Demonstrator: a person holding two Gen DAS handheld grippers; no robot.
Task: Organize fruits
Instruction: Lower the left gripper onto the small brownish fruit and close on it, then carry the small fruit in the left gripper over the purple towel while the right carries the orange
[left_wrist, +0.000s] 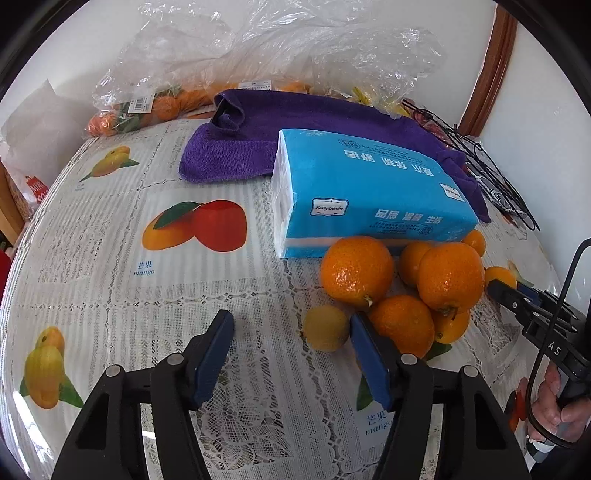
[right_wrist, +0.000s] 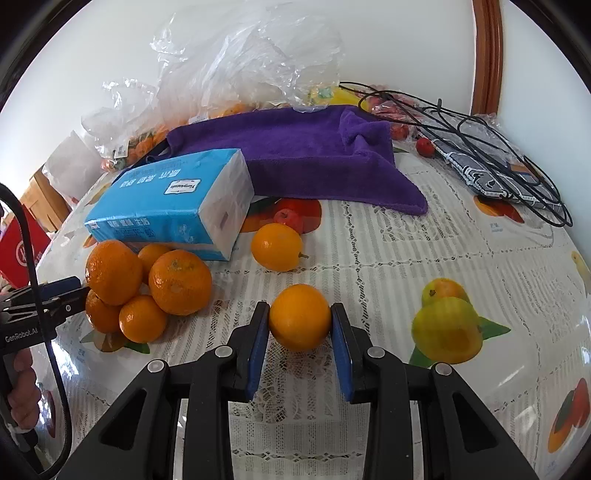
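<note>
A pile of several oranges (left_wrist: 406, 284) (right_wrist: 147, 288) lies against a blue tissue pack (left_wrist: 369, 192) on the fruit-print tablecloth (left_wrist: 147, 314). A small yellow fruit (left_wrist: 327, 328) rests at the pile's left, between the tips of my left gripper (left_wrist: 291, 319) and close to its right finger (left_wrist: 369, 354). The left pad stands well clear of it, so that gripper is open. My right gripper (right_wrist: 299, 308) is shut on one orange (right_wrist: 299, 317), low over the table to the right of the pile. Another orange (right_wrist: 277, 247) lies alone near the pack's end.
A purple towel (left_wrist: 295, 125) (right_wrist: 314, 155) lies behind the tissue pack (right_wrist: 173, 206). Clear plastic bags of fruit (left_wrist: 166, 103) line the back wall. Black cables (right_wrist: 498, 162) and a patterned pouch sit at the far right. A small red fruit (right_wrist: 288, 218) lies by the towel.
</note>
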